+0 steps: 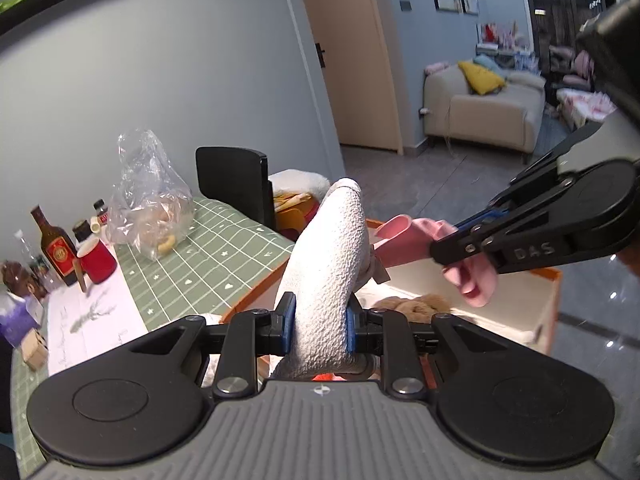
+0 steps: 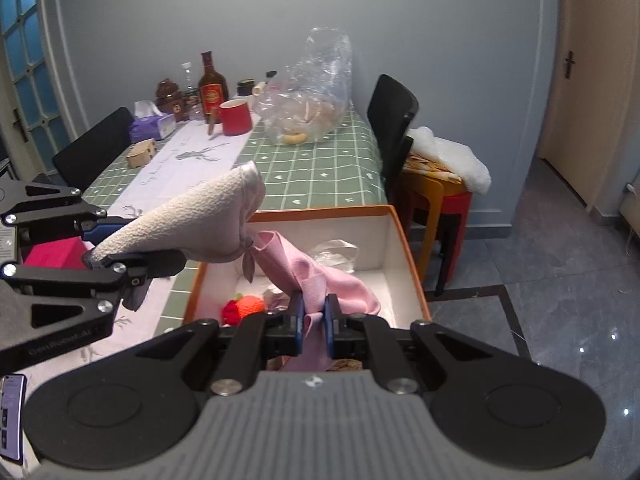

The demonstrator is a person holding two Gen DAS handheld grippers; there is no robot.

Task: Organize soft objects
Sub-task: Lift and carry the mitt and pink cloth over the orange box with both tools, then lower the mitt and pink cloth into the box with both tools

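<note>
Cloths are held aloft over the orange-rimmed white cardboard box (image 2: 394,236) at the bench (image 2: 320,172) edge: a white textured towel (image 1: 332,264) is clamped in the left tongs (image 1: 320,322), a pink soft cloth (image 2: 316,276) is pinched by the right tongs (image 2: 313,322), both above the box.

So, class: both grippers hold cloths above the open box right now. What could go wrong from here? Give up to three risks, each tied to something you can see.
1. The white towel and pink cloth meet at a knot-like tie; pulling apart may yank one from its gripper.
2. The right gripper pinches only a thin pink fold, which might slip.
3. The box sits at the table's edge; a tug could shift it.
</note>
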